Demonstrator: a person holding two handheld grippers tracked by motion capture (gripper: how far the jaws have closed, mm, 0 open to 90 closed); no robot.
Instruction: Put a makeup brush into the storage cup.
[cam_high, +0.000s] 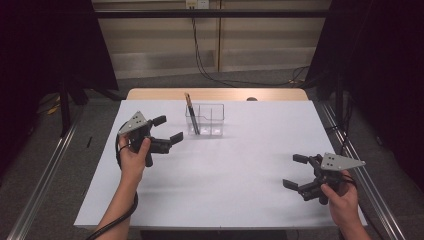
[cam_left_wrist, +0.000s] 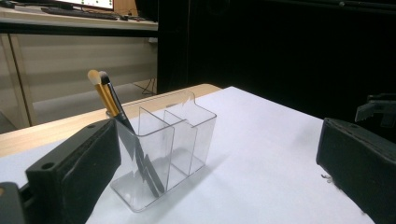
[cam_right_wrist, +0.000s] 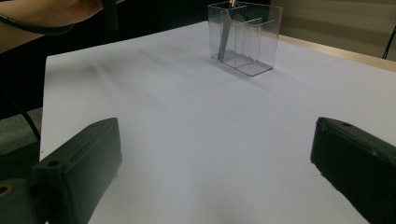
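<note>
We find no readable text, label, brand, number or sign; the monitor (cam_left_wrist: 88, 3), far behind the clear organizer (cam_left_wrist: 163, 149), shows only illegible coloured specks.

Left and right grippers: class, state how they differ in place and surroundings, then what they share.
The left gripper sits close beside the clear organizer holding brushes, at the table's far left; the right gripper sits near the front right edge, far from it. Both have open jaws, hold nothing, and are hand-held.
</note>
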